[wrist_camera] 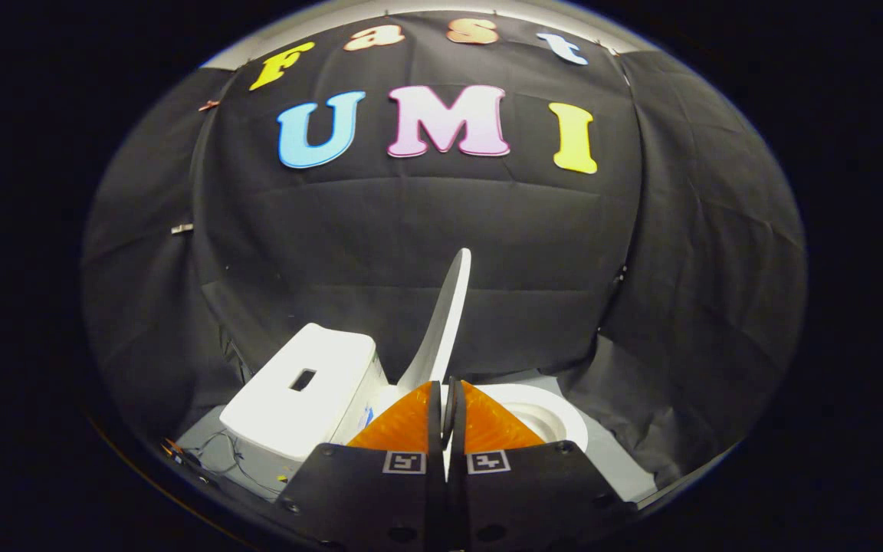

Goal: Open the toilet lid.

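Black cloth wall (441, 230) all round the booth, creased, hanging down to a pale grey floor (610, 452).

Left to right:
- Far left on the floor, near the tank's base: thin wires (215, 452), loose tangle. Can't tell what they connect to.
- Tank (303, 391): white, boxy, left of the fingers. Dark rectangular slot in its top face. Sits at an angle, one corner towards the camera.
- Lid (441, 322): white, raised, standing near upright and seen almost edge-on. Rises just beyond the fingers, between tank and bowl, top end leaning slightly right against the cloth. Lower end is hidden behind the fingers.
- Gripper (446, 402): fingers pressed together, tips meeting at the centre line with only a thin seam between. Nothing pinched between them. Tips overlap the lid's base in view; can't tell if they touch it.
- Bowl (556, 418): white rim curving out right of the fingers, open, inside partly visible. Near half hidden by the gripper body.
- Right of the bowl: bare floor, then cloth folds pooling down onto it.
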A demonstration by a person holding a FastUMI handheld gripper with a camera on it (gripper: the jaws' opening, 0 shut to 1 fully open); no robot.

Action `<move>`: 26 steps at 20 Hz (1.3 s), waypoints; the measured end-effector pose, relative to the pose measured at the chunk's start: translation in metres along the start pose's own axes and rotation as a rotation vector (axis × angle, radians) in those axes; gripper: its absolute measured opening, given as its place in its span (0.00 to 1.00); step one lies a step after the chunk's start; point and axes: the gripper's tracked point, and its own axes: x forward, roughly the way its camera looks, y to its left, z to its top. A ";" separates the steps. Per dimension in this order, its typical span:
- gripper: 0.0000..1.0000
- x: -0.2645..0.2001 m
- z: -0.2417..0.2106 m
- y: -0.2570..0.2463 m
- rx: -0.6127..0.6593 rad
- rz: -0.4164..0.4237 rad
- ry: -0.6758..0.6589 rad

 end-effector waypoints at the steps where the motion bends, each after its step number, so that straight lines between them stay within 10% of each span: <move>1: 0.05 -0.001 0.003 0.010 -0.021 0.000 -0.003; 23: 0.09 -0.003 -0.005 0.187 -0.170 0.239 -0.019; 26: 0.40 -0.005 -0.018 0.184 -0.148 0.276 0.028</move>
